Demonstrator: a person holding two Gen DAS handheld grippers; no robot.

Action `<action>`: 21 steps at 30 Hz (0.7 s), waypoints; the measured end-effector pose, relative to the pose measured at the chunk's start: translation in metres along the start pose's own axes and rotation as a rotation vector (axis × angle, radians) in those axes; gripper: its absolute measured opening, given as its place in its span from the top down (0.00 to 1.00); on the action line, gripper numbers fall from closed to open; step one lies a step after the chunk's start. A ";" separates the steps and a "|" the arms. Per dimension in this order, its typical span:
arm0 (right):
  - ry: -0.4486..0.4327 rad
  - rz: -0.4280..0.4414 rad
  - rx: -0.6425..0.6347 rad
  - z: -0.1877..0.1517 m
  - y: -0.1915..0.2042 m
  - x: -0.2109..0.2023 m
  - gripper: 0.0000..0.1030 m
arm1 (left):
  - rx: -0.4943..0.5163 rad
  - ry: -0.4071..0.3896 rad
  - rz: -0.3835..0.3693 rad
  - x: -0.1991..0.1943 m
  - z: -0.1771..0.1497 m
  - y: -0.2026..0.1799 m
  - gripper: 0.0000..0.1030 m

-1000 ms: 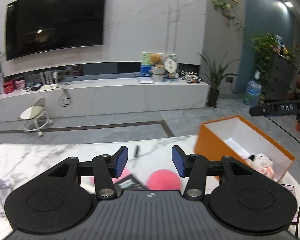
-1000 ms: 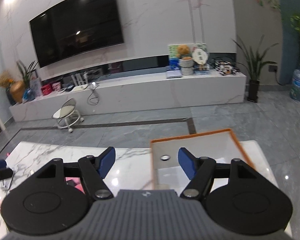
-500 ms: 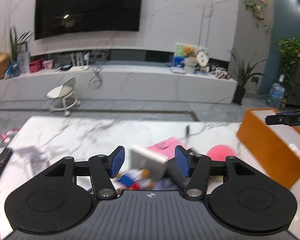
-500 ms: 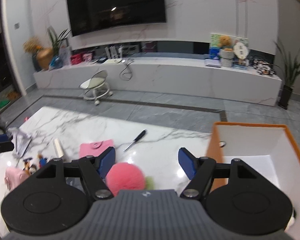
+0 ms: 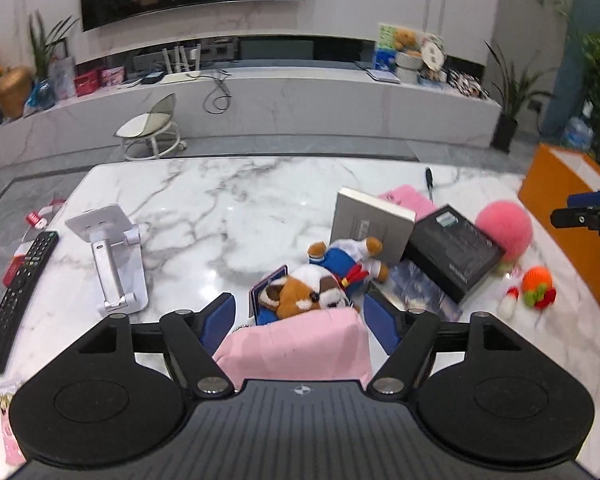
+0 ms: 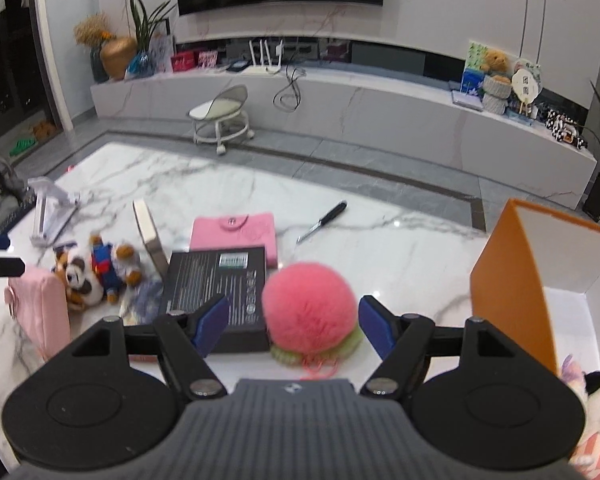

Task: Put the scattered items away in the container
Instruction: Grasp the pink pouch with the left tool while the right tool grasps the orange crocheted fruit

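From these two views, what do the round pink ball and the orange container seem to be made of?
The pink ball looks like soft fuzzy plush or fur: its outline is hairy. The orange container looks like stiff matte cardboard, with flat walls and a white inside.

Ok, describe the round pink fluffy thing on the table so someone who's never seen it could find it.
Start at the orange box on the marble table's right side. Just left of it, beside a black box, sits the pink pompom. It is the only round, furry item, with a green knitted rim underneath.
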State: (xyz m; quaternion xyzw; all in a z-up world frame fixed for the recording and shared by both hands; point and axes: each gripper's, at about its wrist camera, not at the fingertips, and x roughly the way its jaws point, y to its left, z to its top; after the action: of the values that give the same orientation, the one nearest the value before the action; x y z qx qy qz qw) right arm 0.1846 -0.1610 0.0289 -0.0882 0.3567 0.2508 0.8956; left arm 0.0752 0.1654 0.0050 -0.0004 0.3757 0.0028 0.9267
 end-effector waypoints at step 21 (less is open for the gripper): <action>0.170 -0.017 -0.014 -0.039 -0.010 0.029 0.22 | 0.468 0.178 -0.065 0.043 -0.024 -0.028 0.07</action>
State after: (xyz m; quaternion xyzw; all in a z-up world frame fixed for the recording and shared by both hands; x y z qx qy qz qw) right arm 0.1844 -0.1714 -0.0191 -0.1184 0.4288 0.2371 0.8636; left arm 0.0893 0.1371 -0.0422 0.2020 0.4463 -0.1140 0.8643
